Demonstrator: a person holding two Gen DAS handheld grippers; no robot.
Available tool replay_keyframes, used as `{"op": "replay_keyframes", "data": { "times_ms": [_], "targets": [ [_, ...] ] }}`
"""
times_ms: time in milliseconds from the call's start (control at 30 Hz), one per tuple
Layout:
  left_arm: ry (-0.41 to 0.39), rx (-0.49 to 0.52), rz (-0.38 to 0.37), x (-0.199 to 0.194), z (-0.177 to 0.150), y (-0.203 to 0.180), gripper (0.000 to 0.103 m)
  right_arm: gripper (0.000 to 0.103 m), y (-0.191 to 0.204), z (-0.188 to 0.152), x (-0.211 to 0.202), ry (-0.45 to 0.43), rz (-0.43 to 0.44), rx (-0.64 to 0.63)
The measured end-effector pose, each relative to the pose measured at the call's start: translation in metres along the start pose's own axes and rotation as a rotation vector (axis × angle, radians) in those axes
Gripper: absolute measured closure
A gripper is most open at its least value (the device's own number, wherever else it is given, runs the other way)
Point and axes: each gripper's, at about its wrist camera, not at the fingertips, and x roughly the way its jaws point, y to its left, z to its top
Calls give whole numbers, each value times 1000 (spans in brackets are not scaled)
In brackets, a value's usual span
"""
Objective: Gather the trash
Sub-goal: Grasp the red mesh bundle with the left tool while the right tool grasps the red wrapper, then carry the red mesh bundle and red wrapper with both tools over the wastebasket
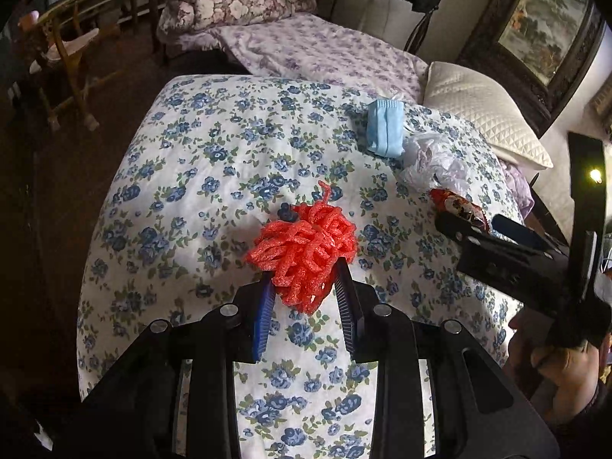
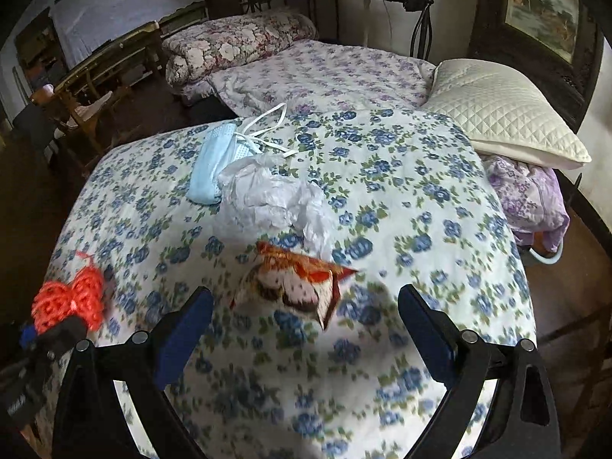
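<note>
Trash lies on a blue-flowered quilt. My left gripper is shut on a red foam net, which also shows at the left of the right wrist view. My right gripper is open, its fingers on either side of a red and white snack wrapper on the quilt. The wrapper shows in the left wrist view just beyond the right gripper. A blue face mask and a crumpled white plastic bag lie further back.
A white quilted pillow lies at the back right. A purple-flowered bedspread and a rolled floral quilt lie behind. A wooden chair stands on the dark floor at left. A framed painting hangs on the right wall.
</note>
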Motion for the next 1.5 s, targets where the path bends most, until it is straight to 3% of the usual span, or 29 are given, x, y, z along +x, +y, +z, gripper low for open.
{"op": "replay_keyframes", "data": {
  "times_ms": [100, 133, 433, 600, 933, 1200, 1500],
  "targets": [
    [5, 12, 6, 2, -1, -2, 71, 57, -2, 1, 2, 7, 25, 12],
    [4, 15, 8, 2, -2, -3, 71, 58, -4, 0, -2, -2, 30, 19],
    [-1, 62, 12, 0, -9, -19, 71, 59, -29, -48, -62, -67, 78, -26],
    [-4, 130, 8, -3, -22, -43, 71, 58, -67, -85, -105, -105, 95, 12],
    [-48, 288, 16, -23, -59, -108, 71, 58, -153, -171, -169, -160, 43, 128],
    [-59, 405, -21, -34, -87, -173, 71, 58, -201, -219, -188, -175, 34, 200],
    [5, 535, -77, -27, -124, -244, 71, 58, -258, -267, -183, -169, 49, 337]
  ]
}}
